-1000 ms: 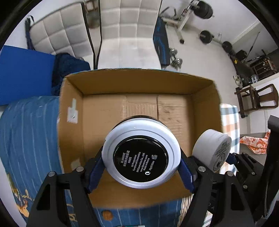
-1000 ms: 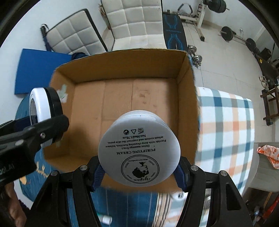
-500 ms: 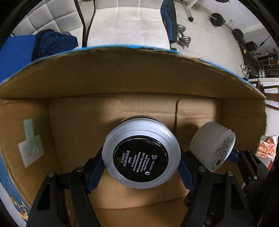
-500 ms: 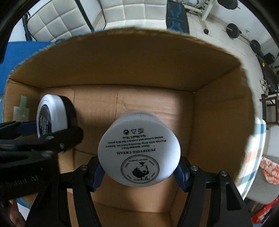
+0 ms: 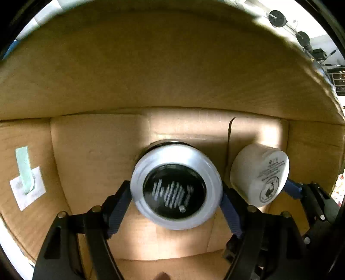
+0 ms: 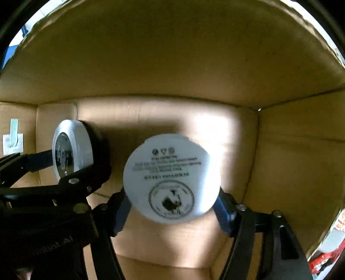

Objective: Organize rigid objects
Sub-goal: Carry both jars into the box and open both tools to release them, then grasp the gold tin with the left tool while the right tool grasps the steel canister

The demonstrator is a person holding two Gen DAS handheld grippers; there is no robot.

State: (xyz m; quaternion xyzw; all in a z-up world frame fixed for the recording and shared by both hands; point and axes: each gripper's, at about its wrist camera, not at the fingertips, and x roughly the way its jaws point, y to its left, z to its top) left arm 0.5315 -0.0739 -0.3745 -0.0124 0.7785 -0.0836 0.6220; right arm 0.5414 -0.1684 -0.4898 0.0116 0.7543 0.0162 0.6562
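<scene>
Both grippers are deep inside a brown cardboard box, close to its floor. My left gripper is shut on a round jar with a white rim and black base, its blue pads on both sides. The same jar shows at the left of the right wrist view. My right gripper is shut on a white cream jar with a printed base. That jar also shows at the right of the left wrist view, just beside the black jar.
The box walls surround both grippers closely. A white label with green tape sticks to the left wall. The right wall stands near the white jar. Gym weights show beyond the rim.
Both grippers have moved down from above the box to deep inside it, each still holding its jar. The box floor and walls now fill both views.
</scene>
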